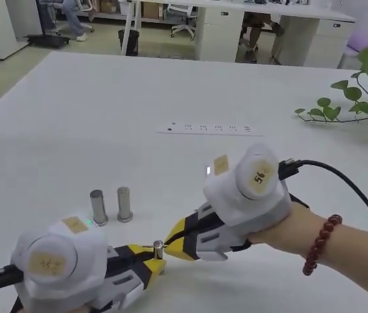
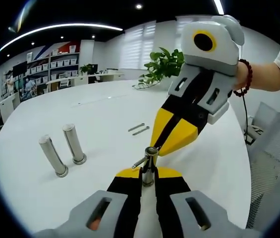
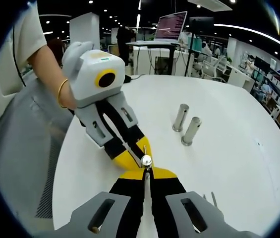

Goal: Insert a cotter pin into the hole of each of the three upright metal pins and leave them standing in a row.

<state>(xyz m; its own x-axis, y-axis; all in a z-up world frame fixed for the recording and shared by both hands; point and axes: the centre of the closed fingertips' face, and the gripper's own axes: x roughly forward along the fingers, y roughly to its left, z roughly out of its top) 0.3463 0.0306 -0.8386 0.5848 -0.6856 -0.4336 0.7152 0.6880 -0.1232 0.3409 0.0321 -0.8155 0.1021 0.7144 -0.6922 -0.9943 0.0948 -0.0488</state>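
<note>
My left gripper (image 2: 148,174) is shut on a short metal pin (image 2: 150,159), held upright near the table's front edge. My right gripper (image 3: 147,171) is shut on a thin cotter pin (image 3: 146,182), tip against that metal pin's head (image 3: 146,160). In the left gripper view the cotter pin's end (image 2: 139,162) pokes out of the metal pin's side, opposite the right gripper (image 2: 160,148). In the head view both grippers meet at the held pin (image 1: 158,249). Two more metal pins (image 1: 98,207) (image 1: 124,204) stand upright side by side, behind and to the left.
Two loose cotter pins (image 2: 138,129) lie on the white table beyond the grippers. A flush socket strip (image 1: 210,128) sits mid-table, and a leafy plant (image 1: 361,91) reaches in at the far right. Desks and chairs stand past the table's far edge.
</note>
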